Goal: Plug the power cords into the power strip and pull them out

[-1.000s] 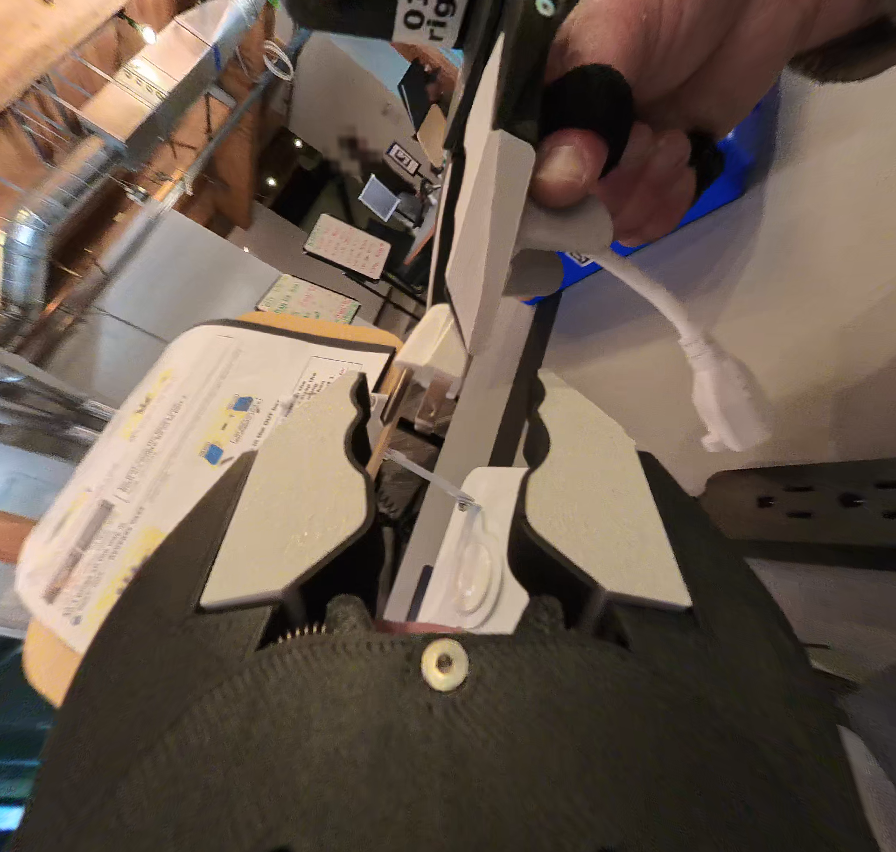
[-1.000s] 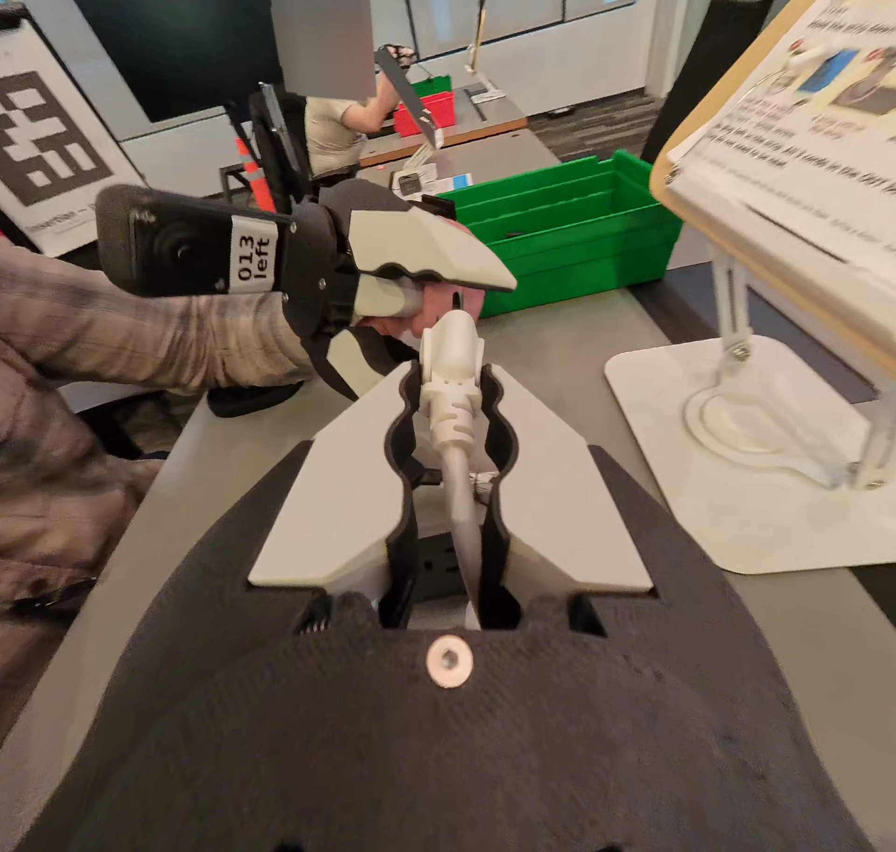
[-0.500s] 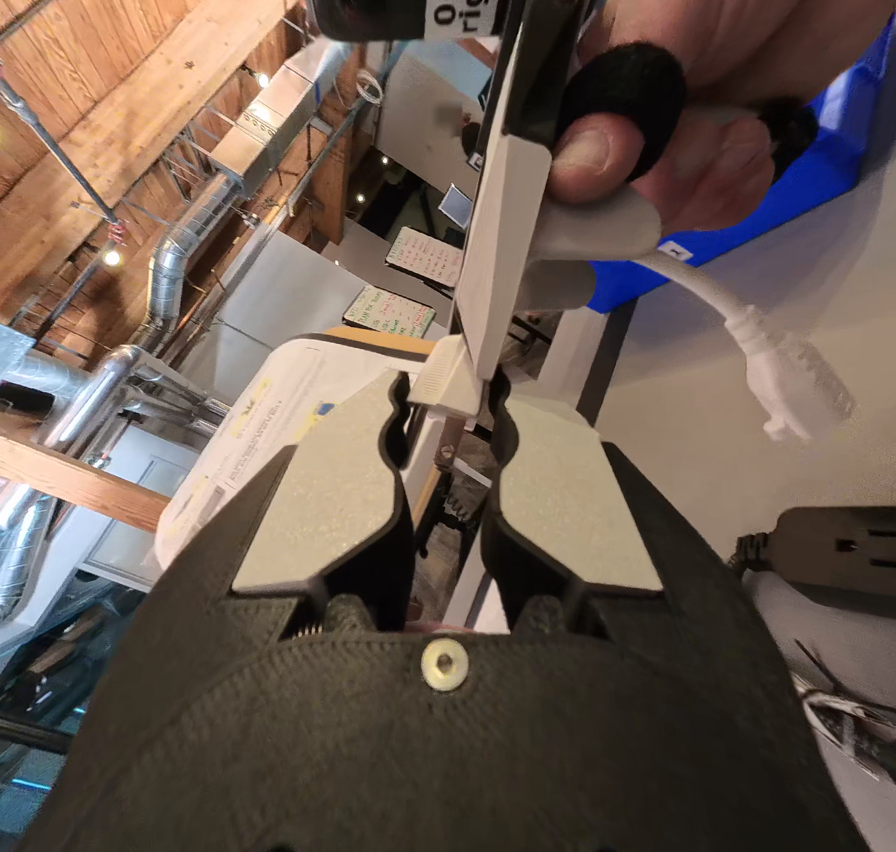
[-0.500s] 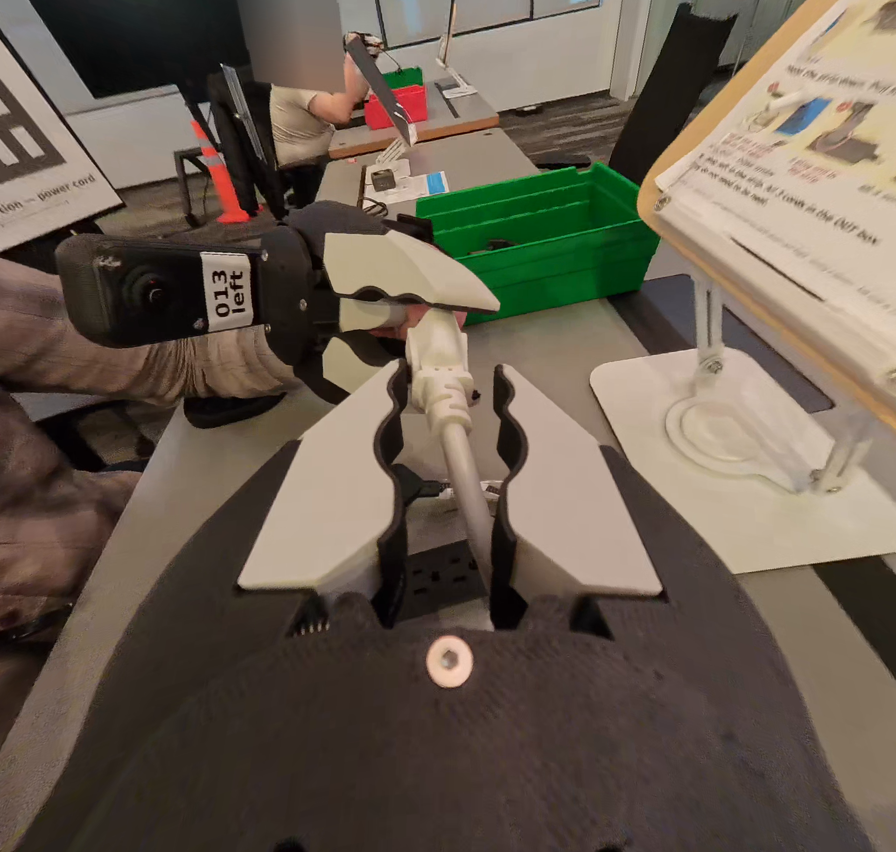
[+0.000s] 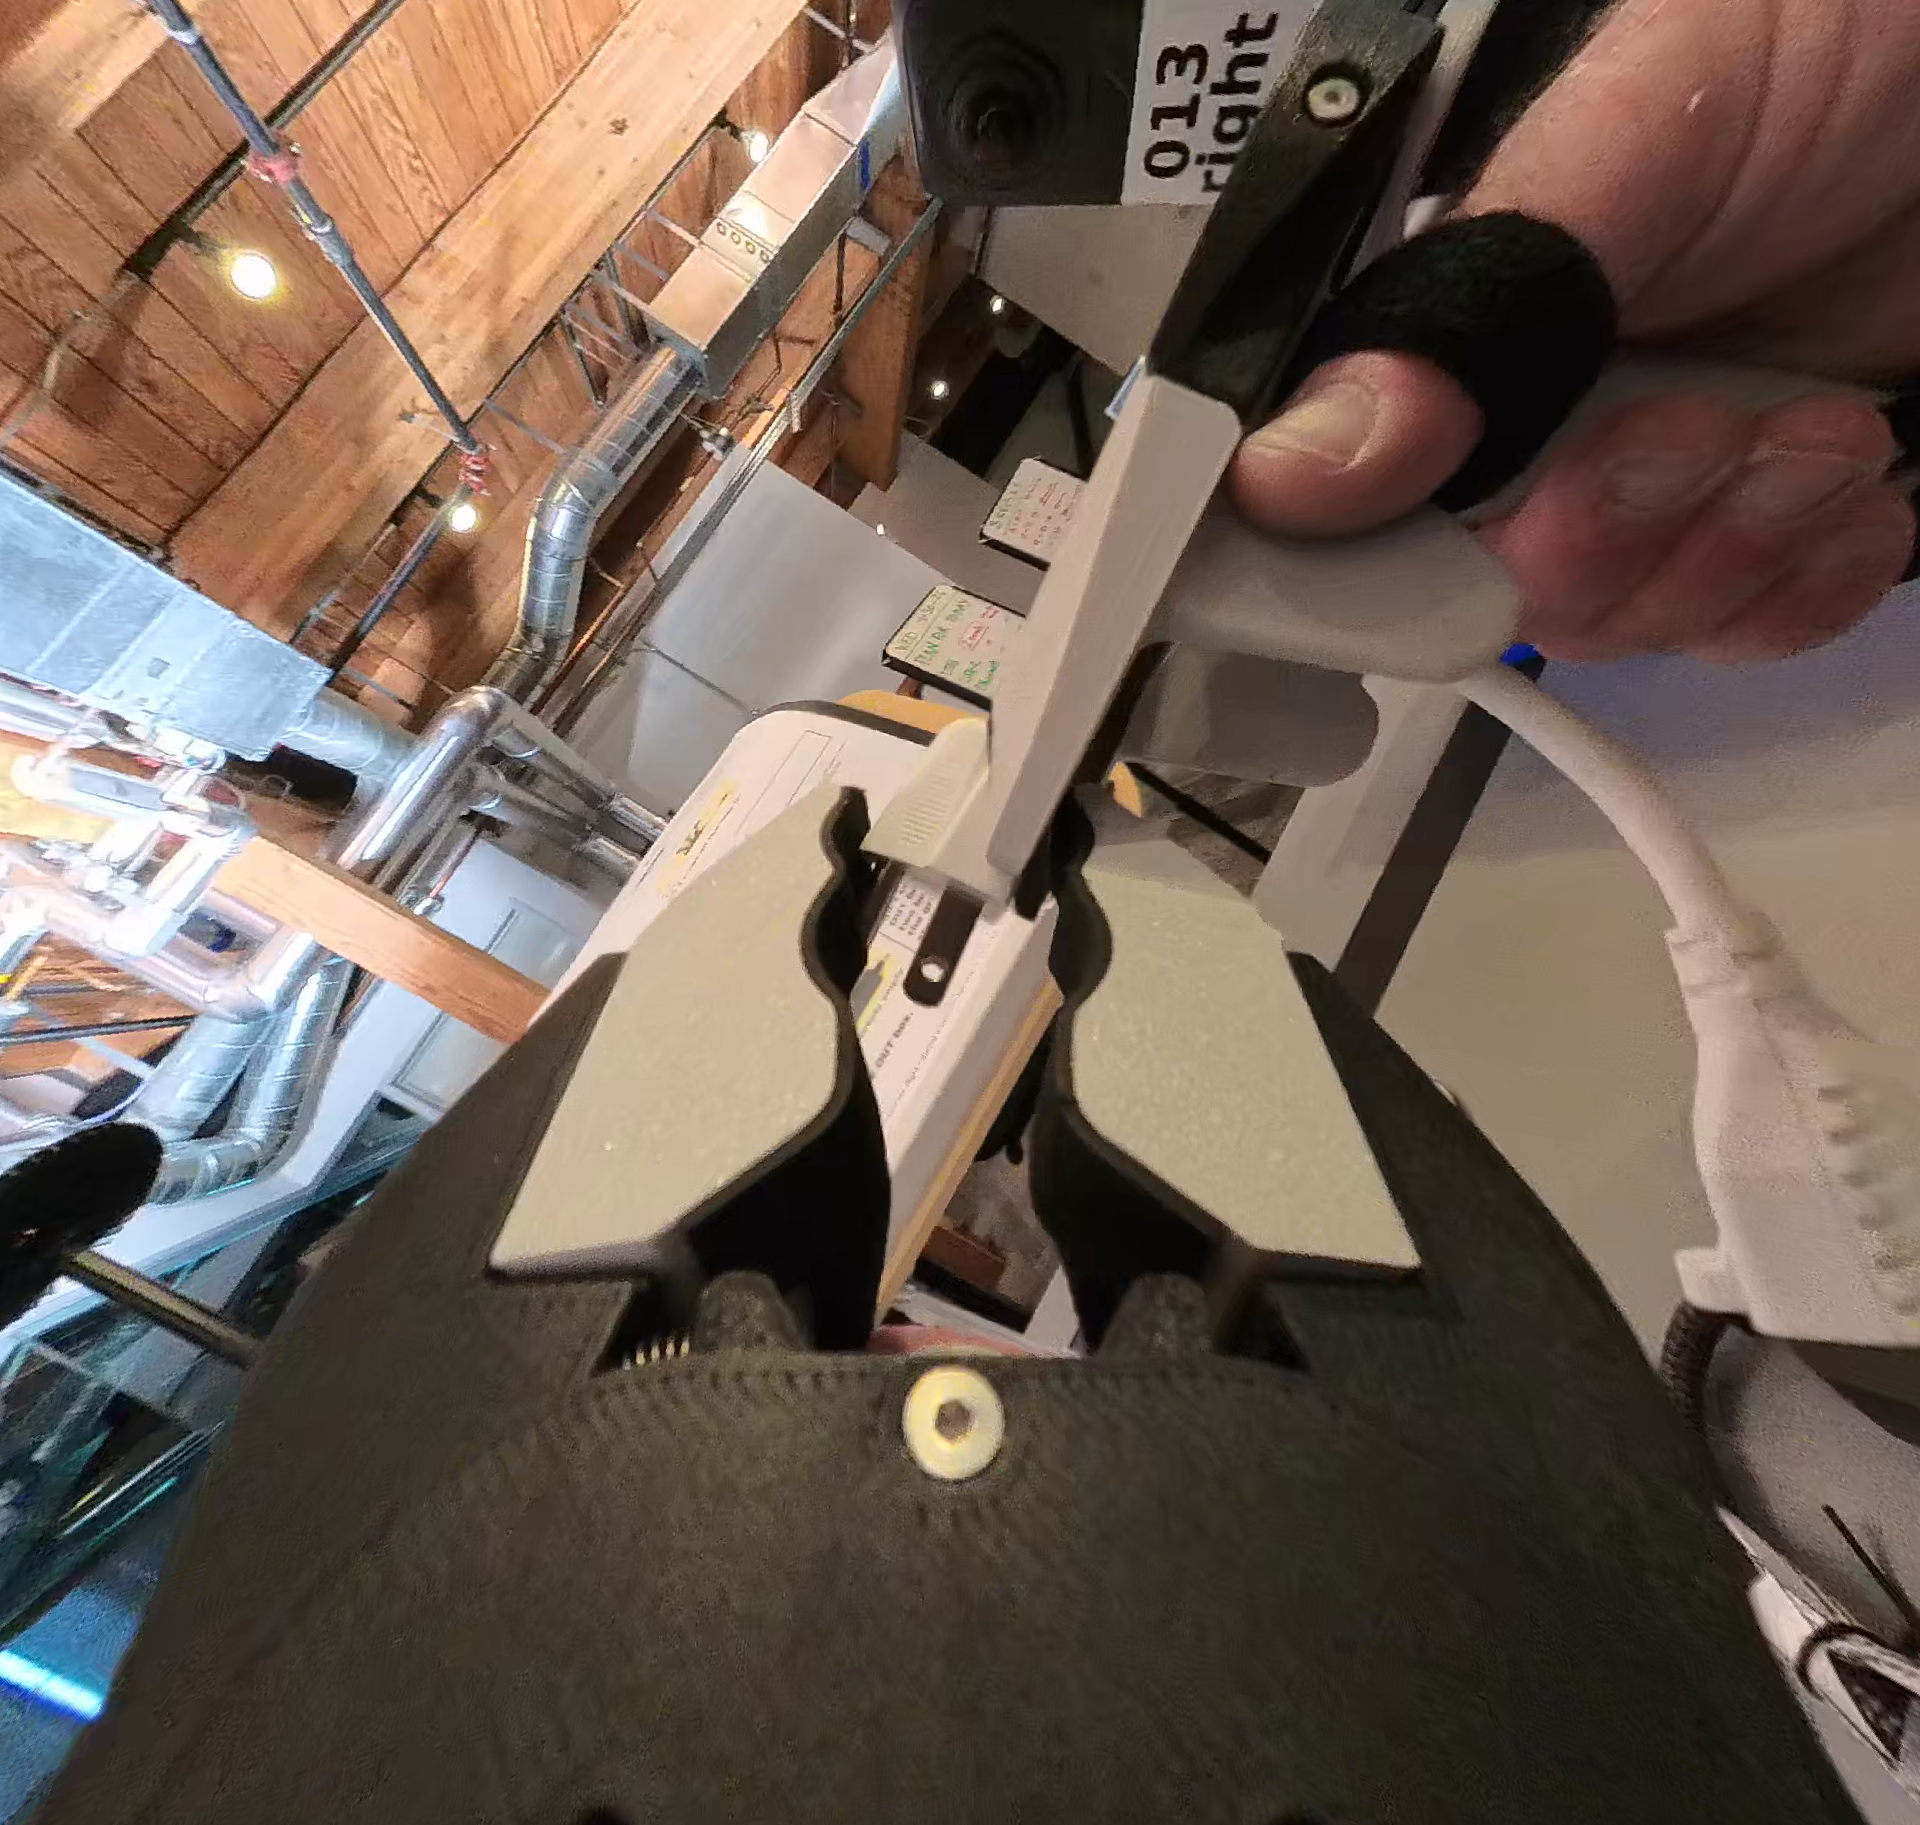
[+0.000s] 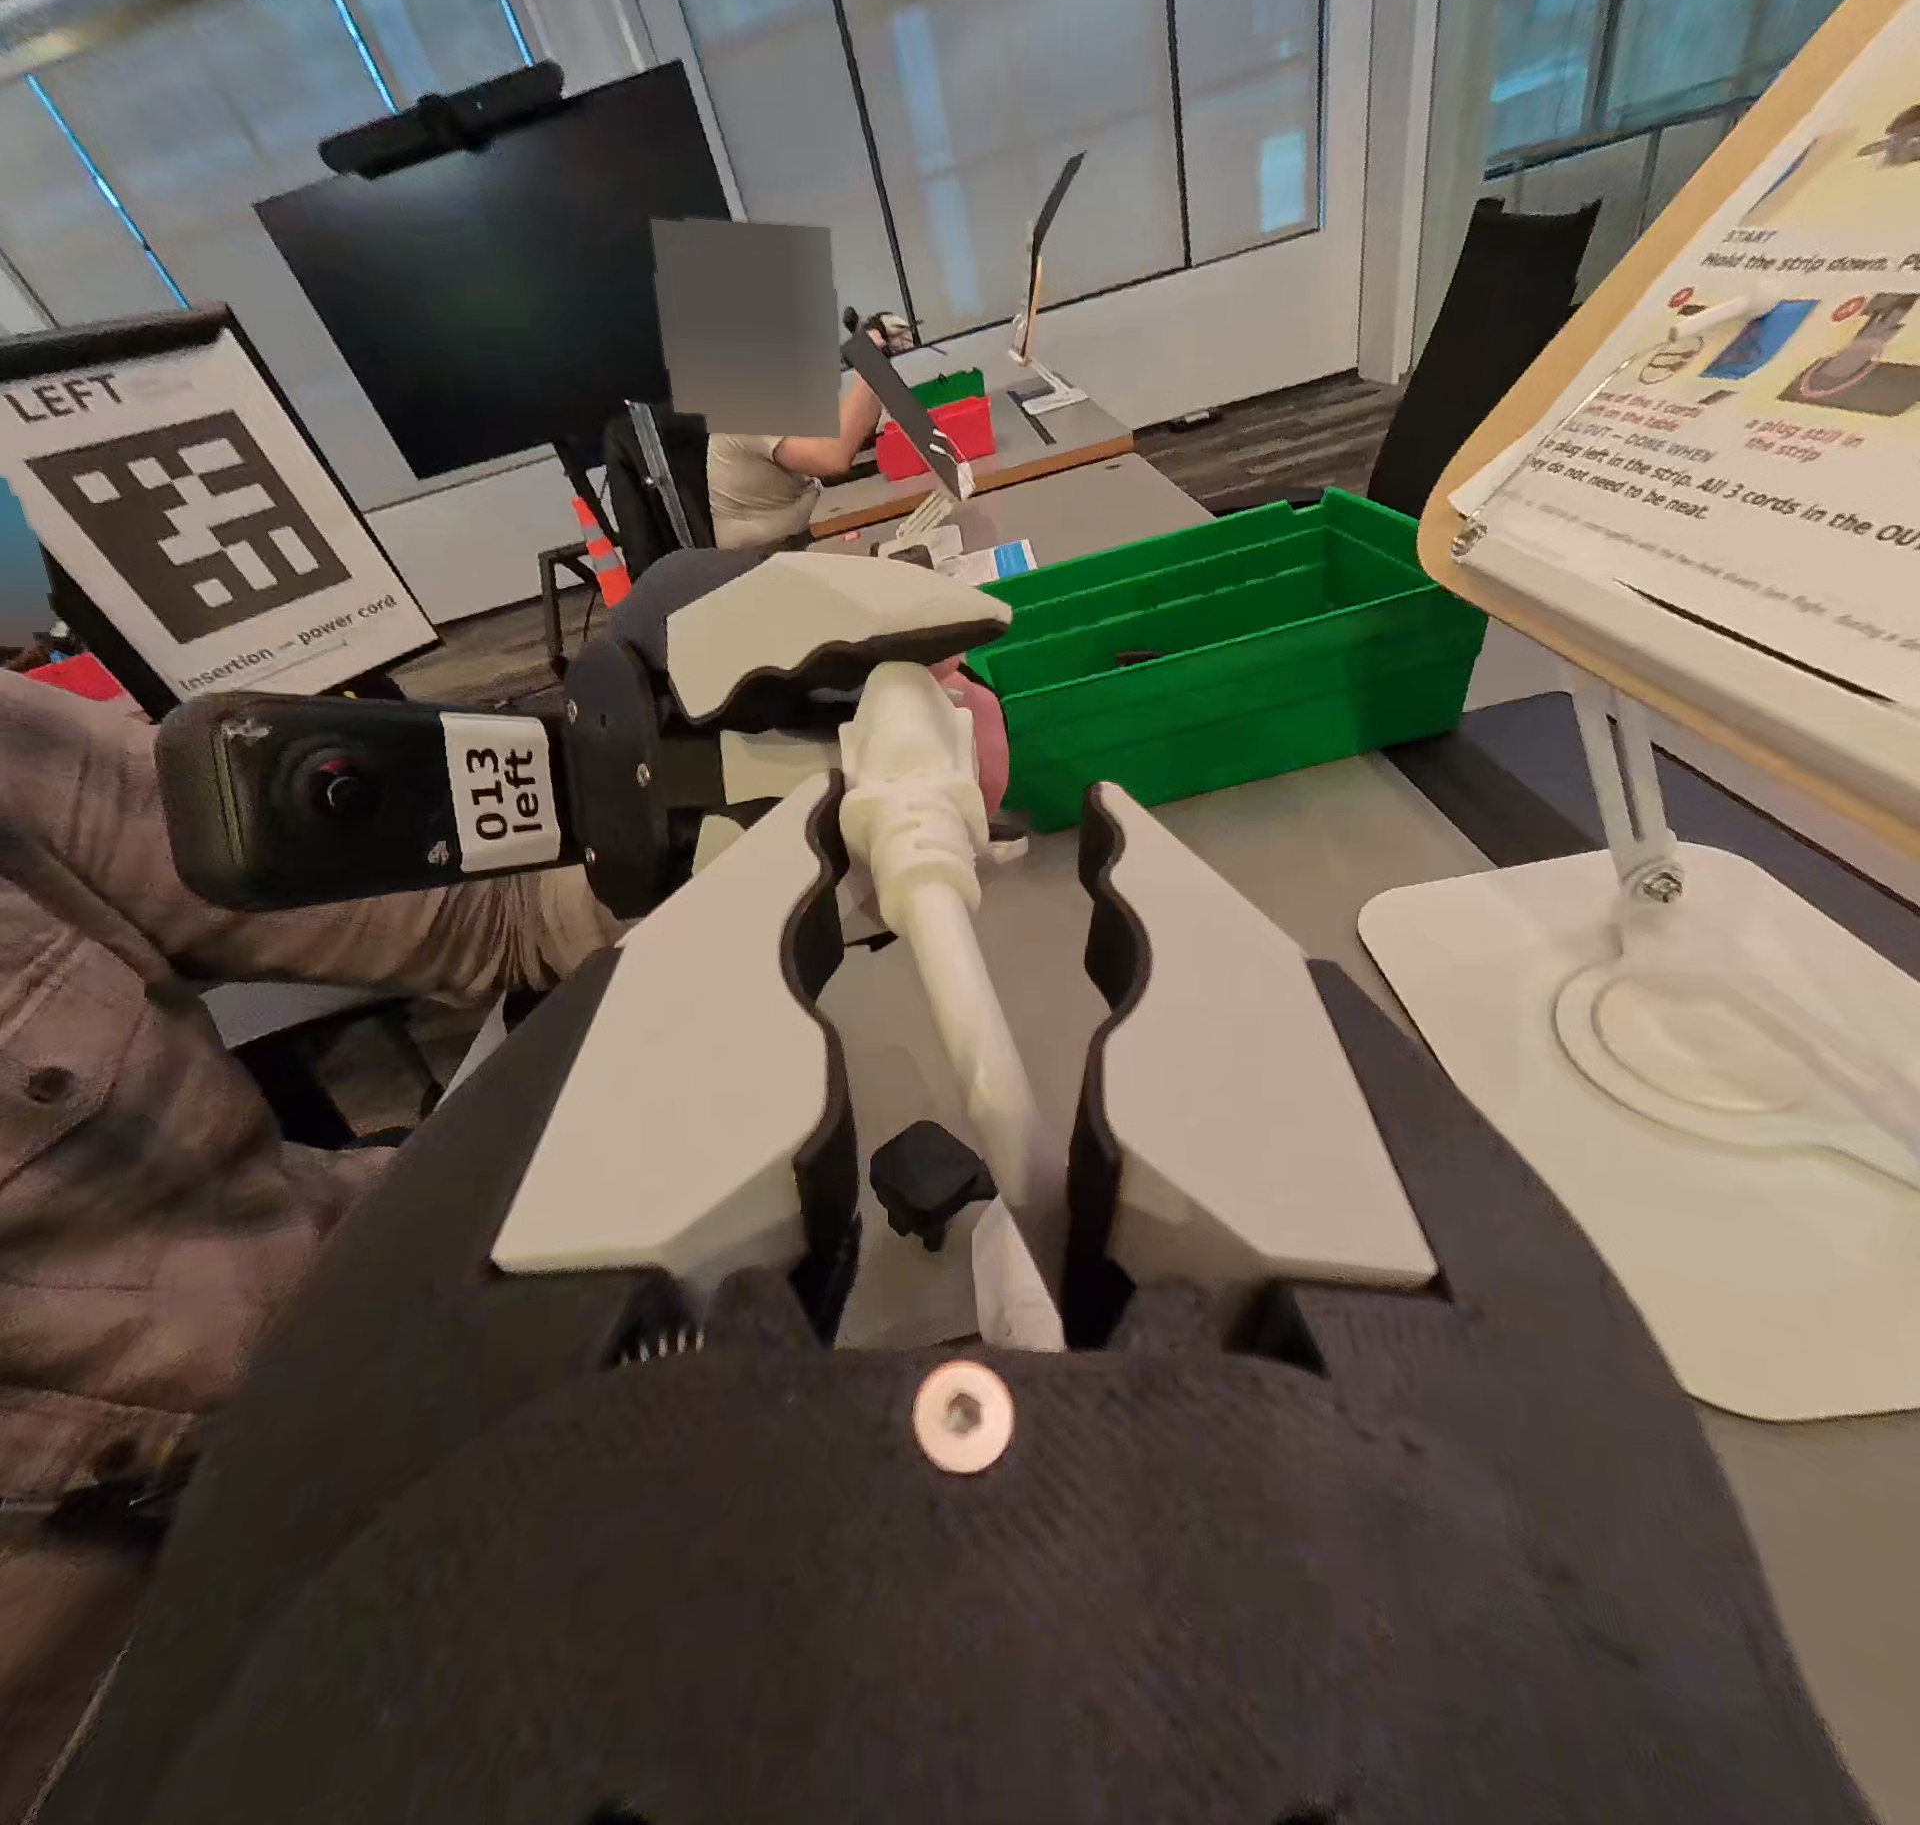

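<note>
A white plug [image 5: 930,809] sits between the tips of my left gripper [image 5: 951,840], prongs pointing back toward its camera. In the right wrist view the left gripper [image 6: 883,705] has one finger [image 6: 831,622] above the plug [image 6: 909,747] and one below, shut on the plug's head. My right gripper [image 6: 956,819] is open; the plug's white cord [image 6: 966,965] runs loose between its fingers. One right finger [image 5: 1101,632] crosses in front of the plug in the left wrist view. The cord [image 5: 1621,799] hangs down to a white end connector [image 5: 1808,1173].
A green bin [image 6: 1226,653] stands on the grey table [image 6: 1299,840] behind the grippers. An instruction board [image 6: 1714,373] on a white stand base [image 6: 1662,1048] is at the right. A small black part [image 6: 925,1193] lies below the right gripper. A person sits at a far table. The grippers are tip to tip, or close to it.
The right gripper's fingers were closed on the plug's neck and have spread apart, letting it go. The left gripper has kept its tips on the plug's head. Both grippers have risen.
</note>
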Demonstrator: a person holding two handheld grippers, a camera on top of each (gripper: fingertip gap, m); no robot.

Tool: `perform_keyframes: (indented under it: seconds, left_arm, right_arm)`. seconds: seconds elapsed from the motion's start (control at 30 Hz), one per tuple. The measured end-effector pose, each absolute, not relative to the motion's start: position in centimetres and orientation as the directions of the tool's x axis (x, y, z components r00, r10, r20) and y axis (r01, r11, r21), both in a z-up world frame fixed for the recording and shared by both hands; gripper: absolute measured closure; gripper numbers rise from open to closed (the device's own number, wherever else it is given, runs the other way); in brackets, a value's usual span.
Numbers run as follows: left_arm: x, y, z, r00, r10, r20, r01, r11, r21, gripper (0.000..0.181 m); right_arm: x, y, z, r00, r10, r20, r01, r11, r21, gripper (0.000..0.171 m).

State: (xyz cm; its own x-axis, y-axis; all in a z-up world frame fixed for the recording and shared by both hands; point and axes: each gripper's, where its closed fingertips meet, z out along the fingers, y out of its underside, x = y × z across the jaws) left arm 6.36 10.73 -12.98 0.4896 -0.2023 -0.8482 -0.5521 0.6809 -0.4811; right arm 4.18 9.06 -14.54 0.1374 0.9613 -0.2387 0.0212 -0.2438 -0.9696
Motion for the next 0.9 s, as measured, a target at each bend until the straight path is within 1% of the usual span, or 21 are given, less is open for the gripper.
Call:
perform_keyframes:
  seconds: [0.03, 0.07, 0.27, 0.4, 0.5, 0.63, 0.67, 0.7, 0.77, 0.83, 0.9]
  left_arm:
    - [6.4, 10.7, -12.9, 0.5, -0.193, -0.844, -0.553, 0.678, -0.483, 0.149]
    - [6.3, 10.7, -12.8, 0.512, -0.199, -0.836, -0.547, 0.674, -0.496, 0.149]
    - [6.1, 10.9, -12.8, 0.549, -0.143, -0.824, -0.565, 0.662, -0.492, 0.149]
    - [6.1, 11.2, -13.3, 0.548, -0.17, -0.819, -0.562, 0.651, -0.51, 0.149]
    - [6.3, 11.4, -13.6, 0.533, -0.218, -0.818, -0.546, 0.649, -0.529, 0.149]
    - [6.8, 11.5, -14.1, 0.502, -0.274, -0.82, -0.532, 0.65, -0.543, 0.148]
    - [6.8, 11.5, -14.1, 0.501, -0.306, -0.809, -0.511, 0.65, -0.562, 0.148]
    - [6.9, 11.4, -14.1, 0.491, -0.32, -0.81, -0.501, 0.657, -0.563, 0.147]
    - [7.0, 11.4, -14.1, 0.462, -0.285, -0.84, -0.532, 0.669, -0.519, 0.147]
    - [7.0, 11.4, -14.2, 0.46, -0.327, -0.825, -0.514, 0.66, -0.548, 0.147]
    - [7.0, 11.4, -14.3, 0.442, -0.306, -0.843, -0.527, 0.672, -0.52, 0.147]
  right_arm:
    - [4.1, 8.9, -14.4, 0.126, 0.962, -0.242, 0.014, -0.246, -0.969, 0.131]
    - [4.0, 8.7, -14.3, 0.119, 0.965, -0.232, 0.011, -0.235, -0.972, 0.137]
    - [3.8, 8.8, -14.1, 0.115, 0.965, -0.236, -0.024, -0.235, -0.972, 0.138]
    - [3.8, 9.1, -14.4, 0.139, 0.968, -0.208, -0.021, -0.207, -0.978, 0.138]
    - [3.9, 9.3, -14.8, 0.177, 0.973, -0.146, 0.031, -0.154, -0.988, 0.141]
    - [4.3, 9.5, -15.2, 0.183, 0.976, -0.121, 0.073, -0.137, -0.988, 0.145]
    - [4.3, 9.4, -15.3, 0.185, 0.976, -0.112, 0.087, -0.13, -0.988, 0.148]
    - [4.4, 9.4, -15.3, 0.19, 0.976, -0.106, 0.099, -0.126, -0.987, 0.149]
    - [4.4, 9.5, -15.4, 0.197, 0.975, -0.102, 0.102, -0.124, -0.987, 0.15]
    - [4.5, 9.6, -15.4, 0.194, 0.975, -0.11, 0.101, -0.131, -0.986, 0.15]
    - [4.5, 9.6, -15.6, 0.191, 0.975, -0.115, 0.104, -0.136, -0.985, 0.15]
